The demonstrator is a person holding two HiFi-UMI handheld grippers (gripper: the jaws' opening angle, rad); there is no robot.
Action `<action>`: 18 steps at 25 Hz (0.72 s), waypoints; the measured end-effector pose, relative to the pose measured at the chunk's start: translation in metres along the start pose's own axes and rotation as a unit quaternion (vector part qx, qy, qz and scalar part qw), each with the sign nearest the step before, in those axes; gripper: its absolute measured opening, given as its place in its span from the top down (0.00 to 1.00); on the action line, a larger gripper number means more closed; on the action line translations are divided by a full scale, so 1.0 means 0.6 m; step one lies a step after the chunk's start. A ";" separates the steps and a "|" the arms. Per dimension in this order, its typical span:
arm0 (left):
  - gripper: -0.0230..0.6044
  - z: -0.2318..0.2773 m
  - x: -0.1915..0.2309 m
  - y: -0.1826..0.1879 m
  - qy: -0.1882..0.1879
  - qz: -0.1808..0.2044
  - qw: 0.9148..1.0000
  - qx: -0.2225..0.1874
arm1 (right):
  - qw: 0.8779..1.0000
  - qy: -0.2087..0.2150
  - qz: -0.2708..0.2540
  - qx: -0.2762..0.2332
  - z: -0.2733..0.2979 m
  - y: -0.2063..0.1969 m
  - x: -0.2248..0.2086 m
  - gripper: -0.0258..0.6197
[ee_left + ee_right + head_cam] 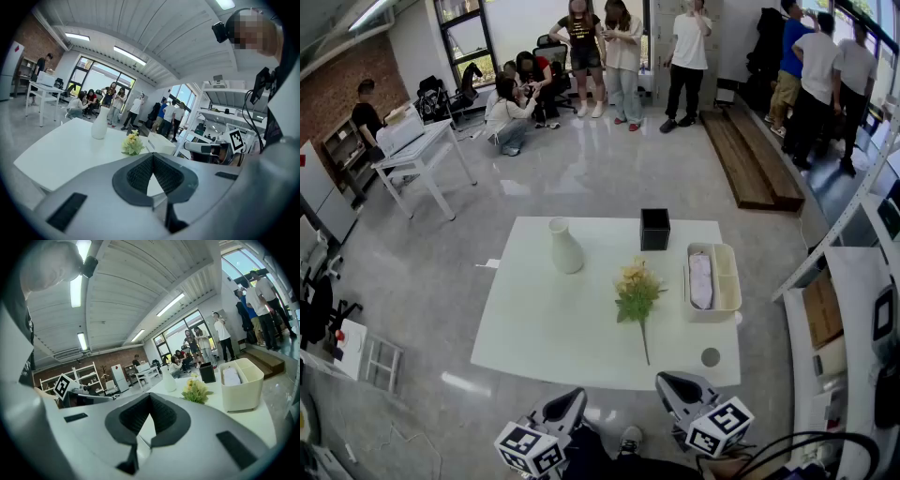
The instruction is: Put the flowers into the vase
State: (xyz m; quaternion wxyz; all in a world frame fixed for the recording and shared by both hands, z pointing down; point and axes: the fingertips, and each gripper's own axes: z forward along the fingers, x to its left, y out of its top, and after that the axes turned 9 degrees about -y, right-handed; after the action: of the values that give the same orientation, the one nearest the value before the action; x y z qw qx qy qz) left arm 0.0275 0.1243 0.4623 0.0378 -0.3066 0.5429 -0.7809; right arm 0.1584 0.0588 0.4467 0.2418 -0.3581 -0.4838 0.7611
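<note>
My left gripper has its jaws pressed together with nothing between them, and my right gripper is the same, closed tight and empty. I hold both side by side at the near edge of the table, the left just off that edge and the right at it, nearer the right corner. Both tilt slightly down. The flowers lie flat around the middle of the table, a yellow and green bunch with the blooms toward the far edge and the thin stem pointing to the near edge. Neither gripper touches them. The vase, white and narrow-necked, stands upright near the far edge, left of the flowers and apart from them. A black box stands at the far edge, right of the vase. A cream bin lies along the right edge, split into compartments, with something pale in its left one. A grey disc lies by the near right corner, just ahead of my right gripper. People stand across the room beyond the table.
</note>
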 end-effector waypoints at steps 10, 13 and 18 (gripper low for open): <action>0.96 -0.014 0.002 -0.002 0.005 -0.001 1.000 -0.001 | 1.000 0.003 0.000 0.003 0.001 -0.005 0.012 0.96; 0.96 -0.014 0.001 -0.002 0.004 0.001 1.000 -0.001 | 1.000 0.009 0.007 -0.005 0.001 0.000 0.016 0.96; 0.96 -0.003 -0.001 -0.007 0.002 0.001 1.000 0.006 | 1.000 0.008 0.008 -0.017 -0.005 0.004 0.010 0.96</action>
State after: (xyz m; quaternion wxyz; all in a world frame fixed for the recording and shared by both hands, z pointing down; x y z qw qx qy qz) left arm 0.0280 0.1278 0.4650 0.0395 -0.3044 0.5384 -0.7848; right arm 0.1568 0.0635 0.4420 0.2334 -0.3719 -0.4915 0.7521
